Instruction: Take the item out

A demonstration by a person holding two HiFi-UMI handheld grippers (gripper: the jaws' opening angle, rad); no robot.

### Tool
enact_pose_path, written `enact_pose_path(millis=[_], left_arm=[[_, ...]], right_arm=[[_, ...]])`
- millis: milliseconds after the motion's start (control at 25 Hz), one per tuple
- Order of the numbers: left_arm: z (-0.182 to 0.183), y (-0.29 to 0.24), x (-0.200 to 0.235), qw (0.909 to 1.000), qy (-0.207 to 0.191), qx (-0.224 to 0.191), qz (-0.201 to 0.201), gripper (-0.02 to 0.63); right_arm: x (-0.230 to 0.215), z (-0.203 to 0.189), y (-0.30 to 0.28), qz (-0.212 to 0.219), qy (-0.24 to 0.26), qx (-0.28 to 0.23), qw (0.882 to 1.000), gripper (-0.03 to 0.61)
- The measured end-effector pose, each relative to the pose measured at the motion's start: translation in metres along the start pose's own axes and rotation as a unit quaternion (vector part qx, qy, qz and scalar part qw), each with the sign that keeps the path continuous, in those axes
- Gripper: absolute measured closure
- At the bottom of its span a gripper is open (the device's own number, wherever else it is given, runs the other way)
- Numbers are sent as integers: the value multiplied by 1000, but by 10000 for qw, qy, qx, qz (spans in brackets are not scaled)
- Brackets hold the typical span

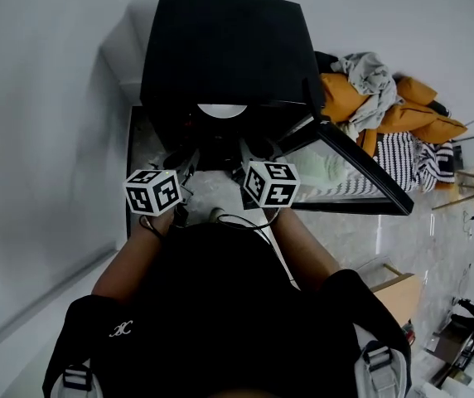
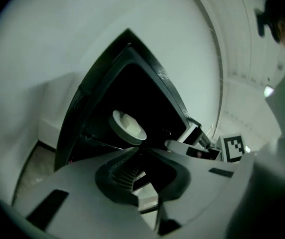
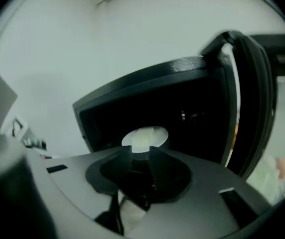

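A black microwave (image 1: 220, 48) stands with its door (image 1: 353, 172) swung open to the right. A white round dish (image 1: 222, 110) with something pale in it sits at the front of the dark cavity. My right gripper (image 3: 140, 152) is open, and the dish (image 3: 145, 137) lies just beyond its tips, apart from them. My left gripper (image 2: 135, 152) is to the left of it, its jaws closed together on nothing, pointing at the dish (image 2: 129, 126). The left gripper view also shows the right gripper (image 2: 175, 144) short of the dish's rim. In the head view both grippers' fingers are lost in shadow.
The open door juts out at the right of my right arm. Beyond it lie orange cushions and grey clothes (image 1: 386, 106) and striped fabric (image 1: 403, 160). A cardboard box (image 1: 394, 288) sits on the floor at lower right. A white wall (image 1: 38, 139) runs along the left.
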State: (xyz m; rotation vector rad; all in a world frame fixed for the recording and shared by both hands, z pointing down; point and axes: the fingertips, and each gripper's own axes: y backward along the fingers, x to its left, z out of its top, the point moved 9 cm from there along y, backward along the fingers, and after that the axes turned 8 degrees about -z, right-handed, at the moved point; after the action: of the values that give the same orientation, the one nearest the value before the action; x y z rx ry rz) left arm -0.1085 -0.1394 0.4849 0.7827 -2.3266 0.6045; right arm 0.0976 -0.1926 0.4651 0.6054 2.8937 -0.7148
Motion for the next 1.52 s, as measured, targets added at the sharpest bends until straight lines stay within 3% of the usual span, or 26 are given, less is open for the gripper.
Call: enact_pose_path(millis=[40,80,160,240,280,360,560,760,1000,1320,1520], left_arm=[[-3,0,5,9988,456,-180,-82,604],[-5,0,9,9959,826,-353,-132,603],[-7,-1,19,9876,1407,-680,-173,598],[-10,-2,30,9761,1944,-956,-162,532],[-11,-3,35,9702,2173,-1060,-149,528],[-13,-6,43,9615,2467,-1206,-115,528],[-8,-10,51,9582,2529,-1338,-13,529],[-9,-10,48,9584,2551,-1278,55,529],[-16,-13,53,9387,3128,-1449,-80,529],[-13,-17,64,9235,3517,-1523,156,531],[-13,-15,61,9249,3468,-1541,214,553]], right_arm=[[-5,2,-1,172,-856,51,9962,465],[-9,4,-2,357,-1742,97,9840,465],[-17,2,-8,633,-3388,166,9386,465],[-22,-6,-16,680,-4549,263,8876,465],[-25,-10,-20,626,-4923,327,8675,465],[-27,-16,-26,494,-5378,412,8406,465],[-30,-16,-34,309,-6044,313,7954,465],[-31,-15,-43,62,-6218,387,7822,465],[-30,-15,-51,-23,-6219,410,7820,465],[-29,-14,-55,-71,-6288,455,7762,465],[-30,-11,-61,-37,-6220,661,7803,465]])
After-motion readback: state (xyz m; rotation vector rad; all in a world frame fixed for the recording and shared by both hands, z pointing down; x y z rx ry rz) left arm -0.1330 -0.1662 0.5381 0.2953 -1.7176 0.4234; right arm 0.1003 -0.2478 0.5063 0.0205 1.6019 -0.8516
